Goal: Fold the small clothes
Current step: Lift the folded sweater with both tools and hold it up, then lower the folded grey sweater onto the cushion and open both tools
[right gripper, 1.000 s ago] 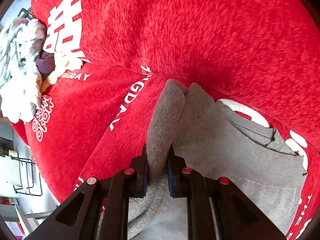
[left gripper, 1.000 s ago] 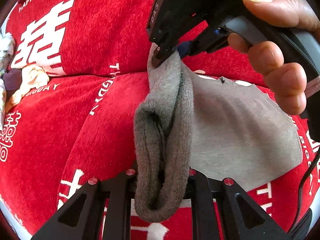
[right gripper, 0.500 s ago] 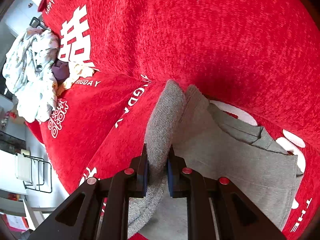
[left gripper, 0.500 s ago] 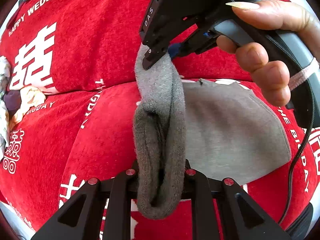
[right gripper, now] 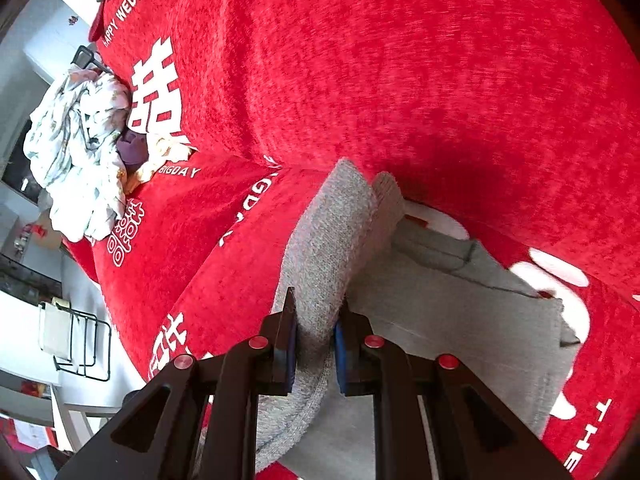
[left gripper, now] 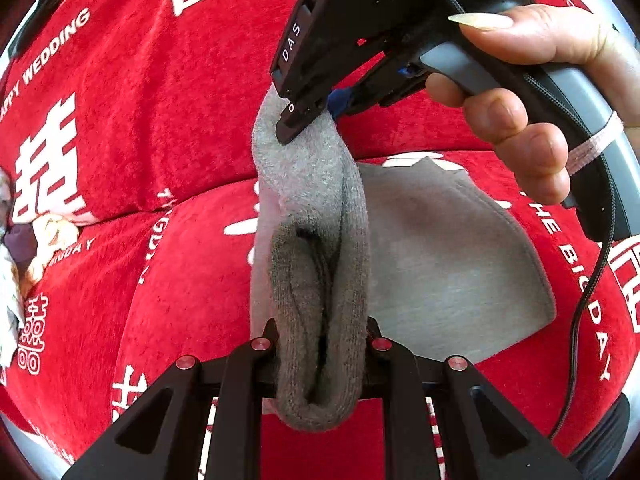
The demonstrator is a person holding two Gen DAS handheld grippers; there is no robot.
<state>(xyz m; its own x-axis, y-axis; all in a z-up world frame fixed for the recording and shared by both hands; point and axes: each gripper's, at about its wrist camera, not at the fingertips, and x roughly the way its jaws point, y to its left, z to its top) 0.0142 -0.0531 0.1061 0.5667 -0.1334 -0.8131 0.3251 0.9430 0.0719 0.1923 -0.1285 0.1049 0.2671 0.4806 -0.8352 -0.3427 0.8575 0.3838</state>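
Observation:
A grey knit garment (left gripper: 316,240) hangs stretched between my two grippers above a red sofa cover. My left gripper (left gripper: 320,344) is shut on its lower folded cuff. My right gripper (left gripper: 308,116) is shut on its upper end, held by a hand, in the left wrist view. In the right wrist view my right gripper (right gripper: 314,340) clamps the grey knit garment (right gripper: 324,248) between blue pads. A second grey garment (left gripper: 448,256) lies flat on the seat behind; it also shows in the right wrist view (right gripper: 460,320).
The red sofa cover (left gripper: 140,100) with white lettering covers seat and backrest. A pile of white and purple clothes (right gripper: 80,148) lies at the sofa's far left end. A black wire rack (right gripper: 76,340) stands on the floor beyond the seat edge.
Both grippers have lifted the grey garment higher above the seat. The right gripper has risen and the garment hangs longer between them.

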